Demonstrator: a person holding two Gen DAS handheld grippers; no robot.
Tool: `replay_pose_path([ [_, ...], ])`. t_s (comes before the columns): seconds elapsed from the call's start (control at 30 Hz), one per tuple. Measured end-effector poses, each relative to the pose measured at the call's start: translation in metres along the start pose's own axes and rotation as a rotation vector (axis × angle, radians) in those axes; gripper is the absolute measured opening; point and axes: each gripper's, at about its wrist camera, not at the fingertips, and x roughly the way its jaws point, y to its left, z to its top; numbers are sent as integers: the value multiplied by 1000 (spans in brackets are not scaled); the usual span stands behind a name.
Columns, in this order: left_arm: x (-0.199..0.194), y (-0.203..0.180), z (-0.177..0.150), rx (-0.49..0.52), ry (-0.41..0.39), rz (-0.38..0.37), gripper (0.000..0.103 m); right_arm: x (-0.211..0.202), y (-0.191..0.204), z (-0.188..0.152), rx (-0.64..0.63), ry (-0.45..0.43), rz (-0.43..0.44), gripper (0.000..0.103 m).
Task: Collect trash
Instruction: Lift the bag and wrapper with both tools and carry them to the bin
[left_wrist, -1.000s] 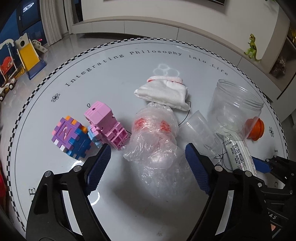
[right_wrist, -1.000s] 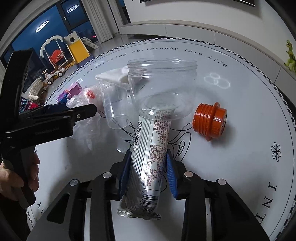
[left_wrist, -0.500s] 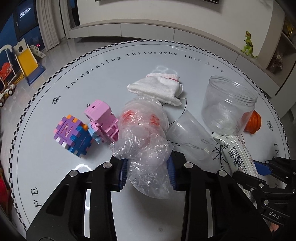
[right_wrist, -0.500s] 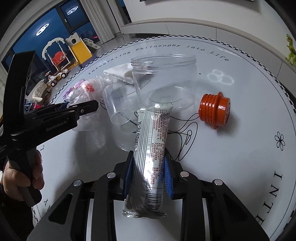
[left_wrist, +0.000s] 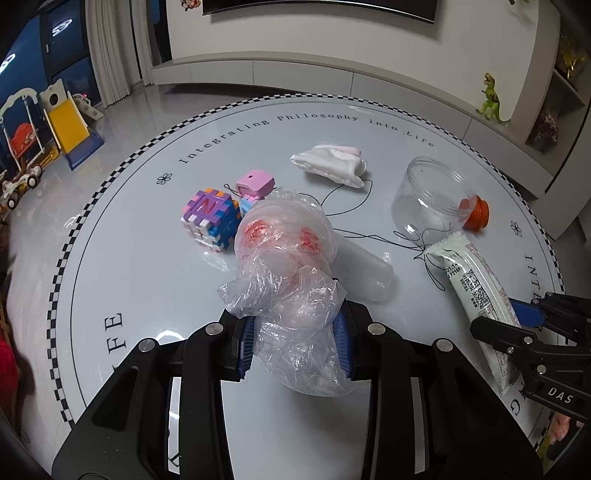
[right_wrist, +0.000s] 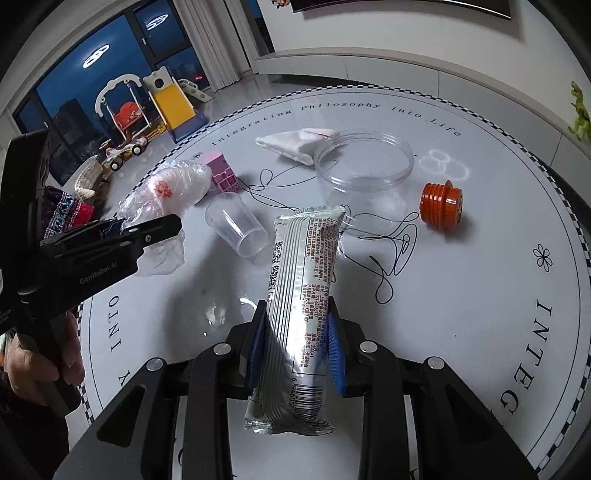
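Having just been closed on the crumpled plastic bag (left_wrist: 291, 295), the left claw (left_wrist: 295, 345) is lifted off the worktop (left_wrist: 129, 258) middle, while the snack wrapper (right_wrist: 303, 310) is kept clamped in the right claw (right_wrist: 297, 356), so both pieces are judged ready for binning.

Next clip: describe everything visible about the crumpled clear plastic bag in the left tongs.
The plastic bag is thin, clear, wrinkled film with red-orange print on its puffed upper part. The left tongs are shut on its bunched lower part, blue pads pressing both sides, and a loose tail hangs below them. In the right wrist view it appears lifted off the white table. It hides part of the pink block and of the fallen clear cup behind it; contact with them cannot be told.
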Motion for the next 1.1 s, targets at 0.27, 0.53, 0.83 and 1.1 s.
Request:
replay_pose_path([
  [0.27, -33, 13, -33, -9, -25, 26, 35, -19, 35, -5, -48, -30, 15, 31],
  [0.53, -67, 36, -67, -44, -51, 55, 35, -34, 80, -19, -119, -47, 44, 32],
  [0.83, -107, 73, -109, -103, -84, 116, 35, -38, 141, -37, -220, -47, 88, 31],
  [1.1, -146, 115, -163, -186, -98, 201, 35, -30, 213, -62, -337, -16, 169, 31],
])
